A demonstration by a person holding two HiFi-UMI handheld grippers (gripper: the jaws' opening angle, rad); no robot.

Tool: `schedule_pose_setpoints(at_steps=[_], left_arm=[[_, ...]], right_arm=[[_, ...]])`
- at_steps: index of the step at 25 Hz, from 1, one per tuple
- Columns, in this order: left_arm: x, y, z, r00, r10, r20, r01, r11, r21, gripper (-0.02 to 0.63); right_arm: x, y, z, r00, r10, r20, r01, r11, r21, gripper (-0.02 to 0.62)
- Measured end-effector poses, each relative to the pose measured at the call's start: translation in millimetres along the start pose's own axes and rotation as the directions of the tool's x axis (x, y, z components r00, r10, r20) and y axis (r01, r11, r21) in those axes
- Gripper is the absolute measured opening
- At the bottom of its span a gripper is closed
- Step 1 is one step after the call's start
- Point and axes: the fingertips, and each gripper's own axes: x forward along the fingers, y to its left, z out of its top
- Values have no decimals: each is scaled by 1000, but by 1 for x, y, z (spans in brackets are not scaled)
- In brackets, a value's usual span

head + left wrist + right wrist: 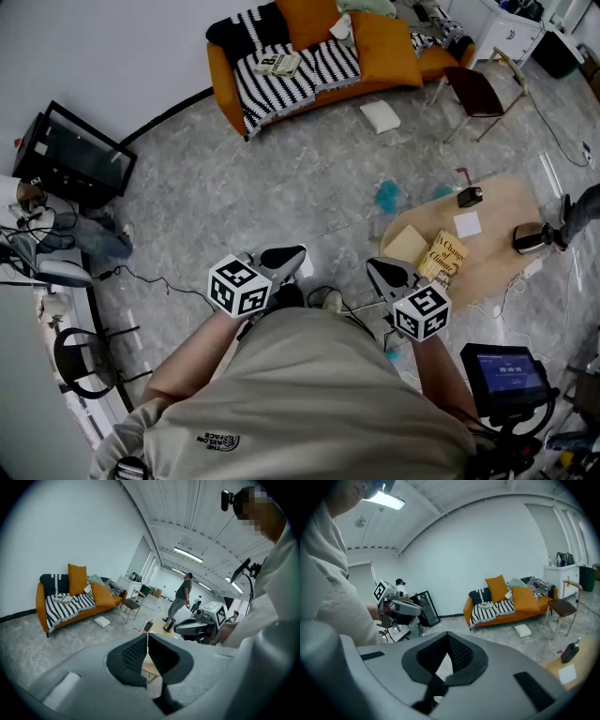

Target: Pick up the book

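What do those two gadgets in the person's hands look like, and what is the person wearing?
The left gripper and right gripper are grey shells tapering to black jaws lined with dotted dark pads. Each carries a white cube printed with black square markers. The person wears a khaki short-sleeved shirt.

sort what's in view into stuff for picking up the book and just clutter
For the job: yellow book, wooden table under it, left gripper, right gripper.
Lying about: orange sofa, white cushion, chair, black device, white card.
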Motion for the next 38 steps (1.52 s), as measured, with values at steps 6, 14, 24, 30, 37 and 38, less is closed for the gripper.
schedule_pose_setpoints(at_steps=[6, 14, 24, 30, 37, 38], left_arm=[[22, 23, 15, 1000, -8, 15, 8, 1000, -4, 15], [76, 100, 59, 997, -51, 50, 53, 998, -41, 15], [127, 234, 175, 985, -133, 112, 141, 988, -68, 30], [128, 292, 209, 985, -73, 154, 92, 988, -121, 67], [130, 379, 229, 977, 66, 202, -11, 965, -263, 69], [132, 394, 233, 975, 90, 203, -30, 960, -278, 71]], right_arm=[[17, -23, 6, 1000, -11, 4, 11, 1000, 12, 12], [76, -94, 40, 999, -43, -30, 44, 999, 11, 14], [193, -201, 164, 994, -81, -76, 81, 997, 0, 110], [246, -237, 211, 993, -53, -107, 53, 999, -1, 112], [336, -289, 256, 984, 42, -174, -49, 998, -34, 112], [351, -299, 261, 981, 57, -185, -65, 997, -36, 112]])
